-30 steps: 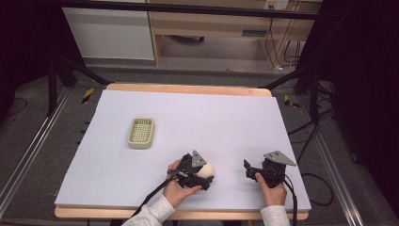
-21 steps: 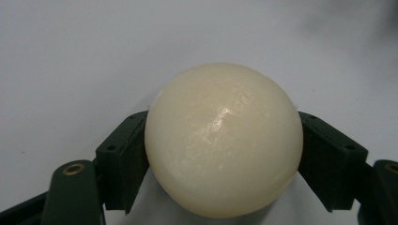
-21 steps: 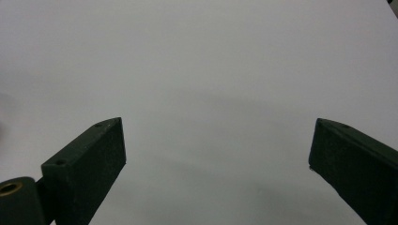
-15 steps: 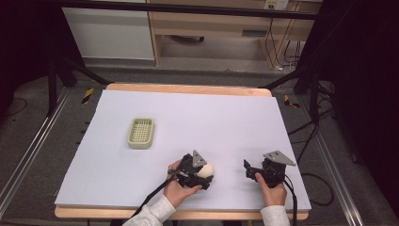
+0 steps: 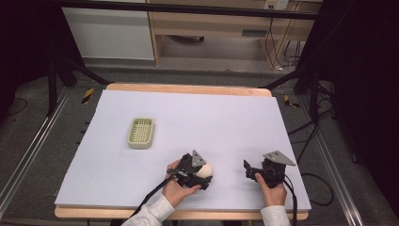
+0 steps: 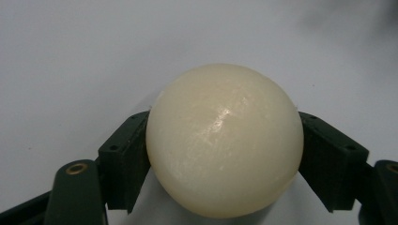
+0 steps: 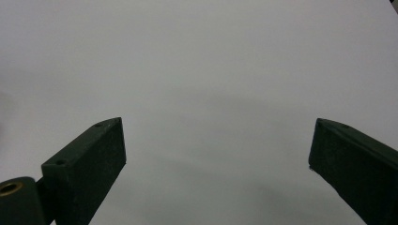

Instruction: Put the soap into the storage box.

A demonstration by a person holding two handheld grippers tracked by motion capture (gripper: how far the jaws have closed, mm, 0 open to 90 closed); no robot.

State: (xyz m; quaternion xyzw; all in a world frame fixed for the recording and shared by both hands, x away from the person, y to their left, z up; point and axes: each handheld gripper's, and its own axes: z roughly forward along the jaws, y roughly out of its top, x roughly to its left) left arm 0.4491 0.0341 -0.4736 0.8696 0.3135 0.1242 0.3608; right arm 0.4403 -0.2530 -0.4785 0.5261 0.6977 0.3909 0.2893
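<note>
A smooth cream-white ball (image 5: 206, 169) is near the front of the white table (image 5: 216, 117), left of centre. My left gripper (image 5: 207, 176) is shut on it. In the left gripper view the ball (image 6: 224, 140) is pressed between the two black jaws of the left gripper (image 6: 224, 125), one on each side. I cannot tell whether the ball touches the surface. My right gripper (image 5: 247, 170) is at the front right, apart from the ball. In the right gripper view the right gripper (image 7: 217, 129) stands open, with bare white surface between its jaws.
A pale green ridged dish (image 5: 141, 133) lies on the left part of the table, behind the left hand. A wooden edge (image 5: 188, 88) borders the table's far side. Cables trail from both grippers over the front edge.
</note>
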